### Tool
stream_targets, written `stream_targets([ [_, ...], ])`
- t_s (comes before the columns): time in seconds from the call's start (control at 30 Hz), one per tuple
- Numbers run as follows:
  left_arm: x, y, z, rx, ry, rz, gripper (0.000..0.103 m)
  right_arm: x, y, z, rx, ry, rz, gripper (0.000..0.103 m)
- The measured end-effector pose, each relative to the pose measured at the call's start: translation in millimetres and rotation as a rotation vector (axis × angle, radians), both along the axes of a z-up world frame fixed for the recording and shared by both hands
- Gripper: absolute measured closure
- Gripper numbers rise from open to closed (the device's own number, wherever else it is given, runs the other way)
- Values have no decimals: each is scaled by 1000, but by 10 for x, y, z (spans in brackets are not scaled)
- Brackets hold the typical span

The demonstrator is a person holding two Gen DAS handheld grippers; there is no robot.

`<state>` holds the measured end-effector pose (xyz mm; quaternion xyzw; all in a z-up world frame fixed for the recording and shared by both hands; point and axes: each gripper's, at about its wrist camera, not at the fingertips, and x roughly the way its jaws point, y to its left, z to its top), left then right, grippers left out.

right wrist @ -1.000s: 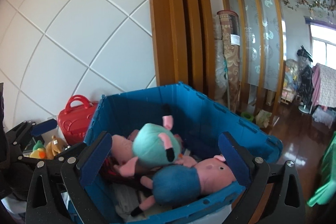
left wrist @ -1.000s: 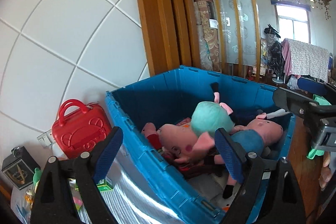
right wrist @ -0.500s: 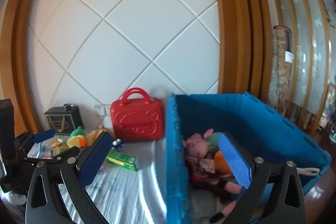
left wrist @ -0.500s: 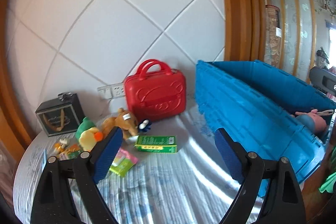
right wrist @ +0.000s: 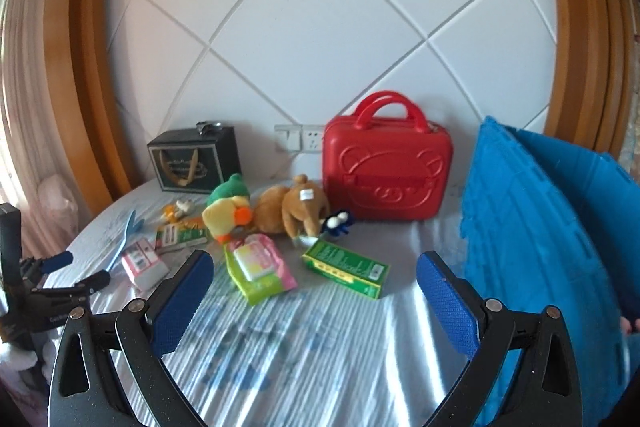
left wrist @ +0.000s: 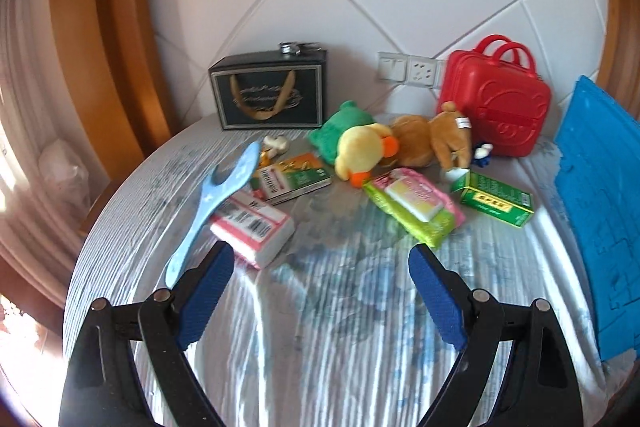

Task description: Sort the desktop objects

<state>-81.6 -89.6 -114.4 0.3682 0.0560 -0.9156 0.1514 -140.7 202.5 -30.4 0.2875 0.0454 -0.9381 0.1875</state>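
Daylight floods in from the left, blowing out the lower left corner of the left wrist view to white. The striped cloth on the worktop [left wrist: 328, 327] shines with streaky glare in both views. Motion blur softens the blue crate [right wrist: 532, 227] and the small boxes. Fisheye bending curves the wooden frame [right wrist: 84, 67] and darkens the corners. Shadows are soft and short.

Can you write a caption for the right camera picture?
Open right gripper over a table of toys, boxes and a red case.
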Motion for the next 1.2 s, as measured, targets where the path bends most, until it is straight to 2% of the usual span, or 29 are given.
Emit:
stream_targets([
  [0.17, -128, -576, -346, 53, -79, 113, 13, -483, -407, -528, 48, -132, 55, 0],
  [0.4, -583, -1132, -864, 171, -173, 240, 13, -1221, -870, -1403, 144, -327, 108, 0],
  [0.63, -1266, -1418, -1218, 268, -222, 363, 13, -1778, -1321, -1966, 227, -413, 182, 0],
  [0.87, -1700, -1426, -1521, 235, -306, 417, 13, -2073, -1561, -2237, 238, -440, 217, 0],
  [0.9, -1729, -1422, -1560, 210, -319, 430, 13, -2106, -1592, -2270, 239, -442, 217, 0],
  [1.0, -1790, -1393, -1598, 132, -334, 432, 10, -2195, -1685, -2347, 250, -447, 229, 0],
  [1.07, -1790, -1386, -1638, 116, -346, 410, 2, -2262, -1759, -2438, 264, -465, 241, 0],
  [1.13, -1756, -1354, -1656, 90, -361, 396, 2, -2330, -1825, -2563, 282, -493, 244, 0],
  [1.2, -1667, -1339, -1645, 98, -358, 386, 1, -2376, -1847, -2669, 263, -530, 251, 0],
])
